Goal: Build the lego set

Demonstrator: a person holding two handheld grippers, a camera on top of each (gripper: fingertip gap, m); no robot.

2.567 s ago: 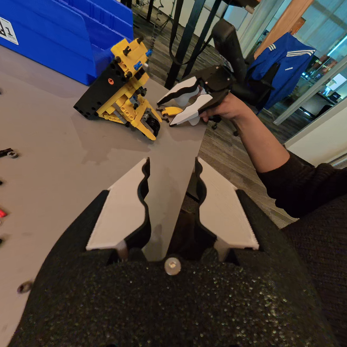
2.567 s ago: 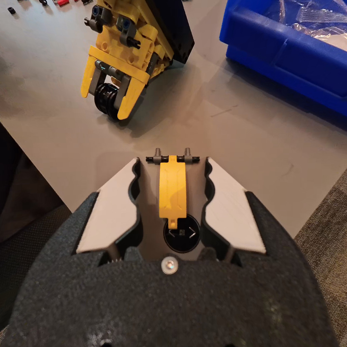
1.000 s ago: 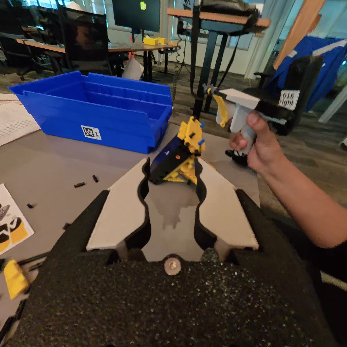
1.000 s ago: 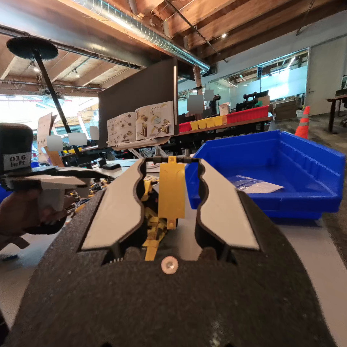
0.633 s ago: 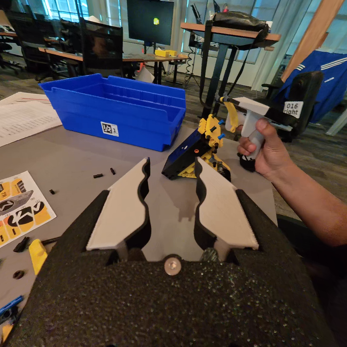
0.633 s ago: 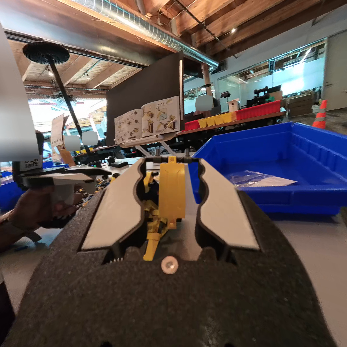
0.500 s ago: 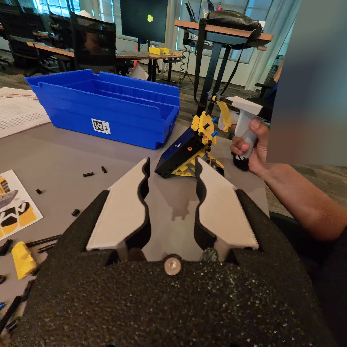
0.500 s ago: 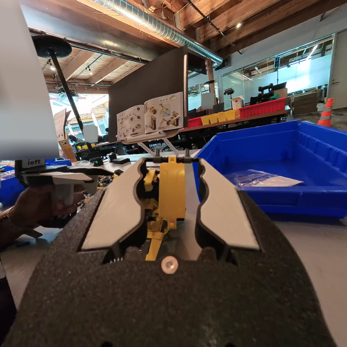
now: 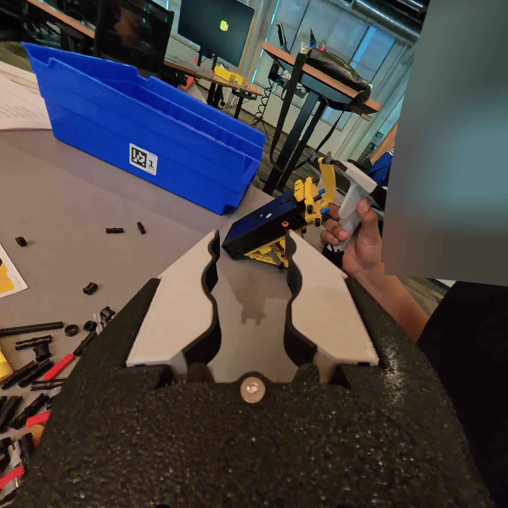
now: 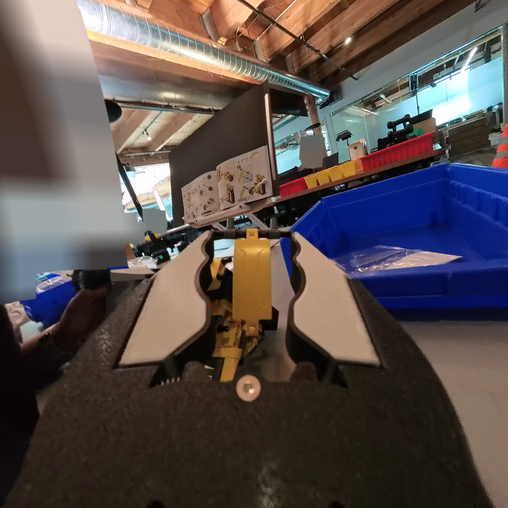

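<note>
A yellow and black brick model (image 9: 264, 225) lies tilted on the grey table (image 9: 82, 192). My left gripper (image 9: 251, 236) is open and empty, its fingertips on either side of the model's black end and just short of it. My right gripper (image 10: 251, 233) is shut on a yellow curved panel (image 10: 251, 280), pinching its black cross pins between the fingertips. The panel hangs down right at the model's yellow end (image 10: 228, 332). In the left wrist view the right gripper (image 9: 335, 165) holds the panel (image 9: 328, 181) against the model's raised yellow end.
A blue bin (image 9: 154, 132) stands behind the model and holds a clear plastic bag (image 10: 393, 258). Loose black pins (image 9: 114, 230) and a pile of black and red parts (image 9: 33, 357) lie at left. An instruction booklet (image 10: 228, 189) stands on a holder. The table edge runs just right of the model.
My right gripper closed on the yellow panel that lay on the table, lifted it and brought it to the model's yellow end. My left gripper moved in towards the model's black end.
</note>
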